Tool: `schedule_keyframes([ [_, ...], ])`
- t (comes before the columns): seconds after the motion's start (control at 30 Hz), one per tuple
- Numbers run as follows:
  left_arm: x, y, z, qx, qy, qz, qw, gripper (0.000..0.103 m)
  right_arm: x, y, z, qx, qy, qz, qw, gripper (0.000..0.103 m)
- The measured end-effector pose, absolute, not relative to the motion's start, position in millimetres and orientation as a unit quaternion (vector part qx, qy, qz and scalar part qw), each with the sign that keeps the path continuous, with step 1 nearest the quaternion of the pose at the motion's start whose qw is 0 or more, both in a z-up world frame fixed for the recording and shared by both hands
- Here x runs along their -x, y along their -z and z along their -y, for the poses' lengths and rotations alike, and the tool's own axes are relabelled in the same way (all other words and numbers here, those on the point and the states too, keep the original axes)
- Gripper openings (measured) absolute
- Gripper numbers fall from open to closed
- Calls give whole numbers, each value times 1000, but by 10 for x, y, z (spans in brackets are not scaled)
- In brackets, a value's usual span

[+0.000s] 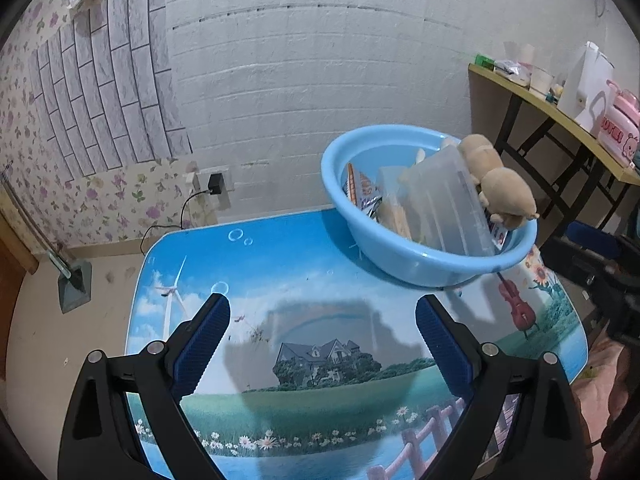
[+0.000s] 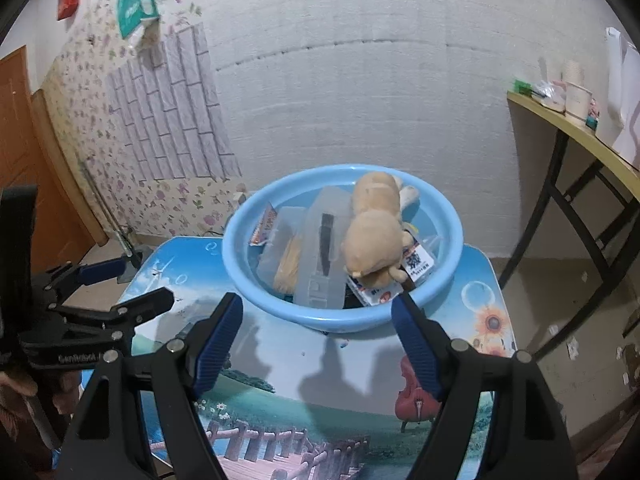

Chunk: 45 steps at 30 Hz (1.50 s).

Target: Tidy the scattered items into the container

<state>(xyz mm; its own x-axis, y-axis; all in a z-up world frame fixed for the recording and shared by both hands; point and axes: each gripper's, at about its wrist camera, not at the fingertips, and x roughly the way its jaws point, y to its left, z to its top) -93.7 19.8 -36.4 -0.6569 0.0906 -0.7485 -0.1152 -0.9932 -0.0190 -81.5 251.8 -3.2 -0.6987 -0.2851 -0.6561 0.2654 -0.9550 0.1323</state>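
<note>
Both empty grippers, left gripper [image 1: 322, 316] and right gripper [image 2: 318, 314], hover wide open above the table [image 1: 280, 256], whose visible top holds only the blue basin [image 2: 450, 260] carrying the plush toy [image 2: 374, 236] and clear boxes [image 2: 322, 240], so withdrawing gently without nudging its rim seems wisest.

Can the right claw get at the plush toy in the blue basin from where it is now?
Probably yes. The right claw is open and empty, facing the blue basin. The plush toy lies on top of the other items, nothing between.
</note>
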Motion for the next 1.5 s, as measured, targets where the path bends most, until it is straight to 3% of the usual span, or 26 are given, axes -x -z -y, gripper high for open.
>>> schedule_keyframes([
  [0.83,872,220,-172,384,-922,6,43,95,784,-27,-2620,-353,923,46,145,78],
  [1.5,827,289,-265,383,-922,-25,46,95,832,140,-2615,-363,918,49,152,78],
])
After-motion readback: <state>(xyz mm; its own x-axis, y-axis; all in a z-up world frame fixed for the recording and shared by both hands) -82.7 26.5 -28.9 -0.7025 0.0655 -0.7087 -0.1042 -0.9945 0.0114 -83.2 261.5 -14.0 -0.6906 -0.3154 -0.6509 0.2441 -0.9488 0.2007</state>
